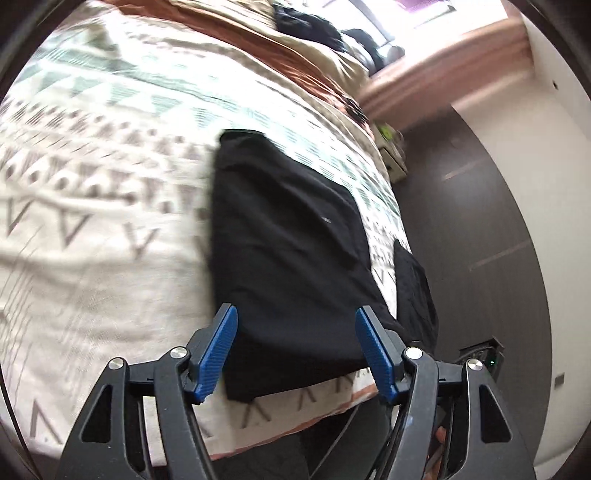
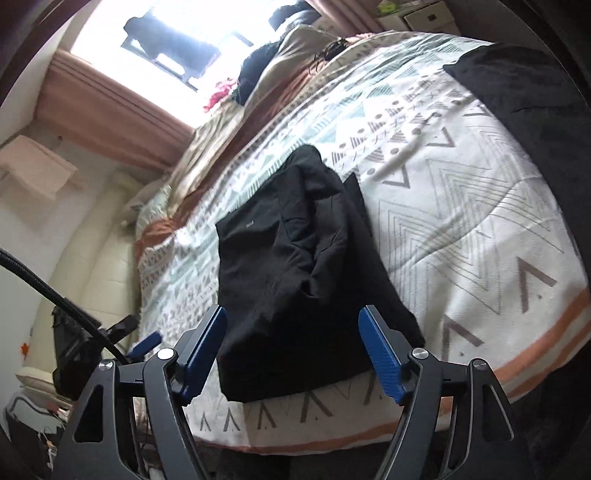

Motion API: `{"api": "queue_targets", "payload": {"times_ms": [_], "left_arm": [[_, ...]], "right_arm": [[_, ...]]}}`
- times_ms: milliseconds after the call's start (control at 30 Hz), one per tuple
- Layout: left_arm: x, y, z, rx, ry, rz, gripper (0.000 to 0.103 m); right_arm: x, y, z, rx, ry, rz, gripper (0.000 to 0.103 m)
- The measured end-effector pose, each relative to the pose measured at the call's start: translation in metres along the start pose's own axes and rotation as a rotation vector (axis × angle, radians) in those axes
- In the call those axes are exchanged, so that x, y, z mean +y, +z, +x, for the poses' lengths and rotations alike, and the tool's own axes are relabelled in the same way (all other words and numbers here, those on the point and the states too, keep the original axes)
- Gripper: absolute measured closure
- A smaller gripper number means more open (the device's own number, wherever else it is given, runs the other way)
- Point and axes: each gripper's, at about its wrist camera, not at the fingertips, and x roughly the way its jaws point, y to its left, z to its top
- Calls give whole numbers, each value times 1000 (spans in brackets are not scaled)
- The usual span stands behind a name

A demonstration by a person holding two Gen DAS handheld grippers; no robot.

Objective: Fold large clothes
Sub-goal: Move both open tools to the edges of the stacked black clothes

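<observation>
- Black garment [image 1: 284, 236] lies folded into a long, roughly rectangular bundle on the patterned bedspread [image 1: 92, 192], near the bed's foot edge; its near end stops just short of the orange border stripe.
- From the right wrist view the same black garment [image 2: 295, 266] shows loose folds and a raised ridge along its right half, with a small pale label near its upper left part.
- Left gripper [image 1: 295, 354] hangs above the garment's near end with its blue pads [image 1: 218, 354] spread apart; the cloth shows between them but neither pad presses on it, so the jaws are released.
- Right gripper [image 2: 295, 354] is likewise spread wide over the near end of the garment, blue pads [image 2: 384, 358] clear of the fabric, grasping nothing.
- A second dark cloth [image 2: 524, 85] lies well apart at the far right of the bedspread in the right wrist view.
- A brown and beige blanket [image 1: 295, 55] is bunched at the head of the bed, below a bright window [image 2: 177, 29].
- Dark floor [image 1: 480, 221] runs beside the bed.
</observation>
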Motion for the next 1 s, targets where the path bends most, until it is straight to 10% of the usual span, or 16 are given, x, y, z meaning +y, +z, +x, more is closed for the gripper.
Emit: {"api": "queue_targets", "payload": {"times_ms": [200, 467, 1000], "left_arm": [[26, -10, -13, -26, 74, -22, 36], [59, -25, -12, -34, 118, -97, 36], [37, -37, 52, 72, 117, -33, 36]], "right_arm": [[10, -7, 38, 39, -71, 17, 31], [22, -7, 35, 6, -65, -51, 89], [-36, -19, 24, 24, 49, 76, 101]]}}
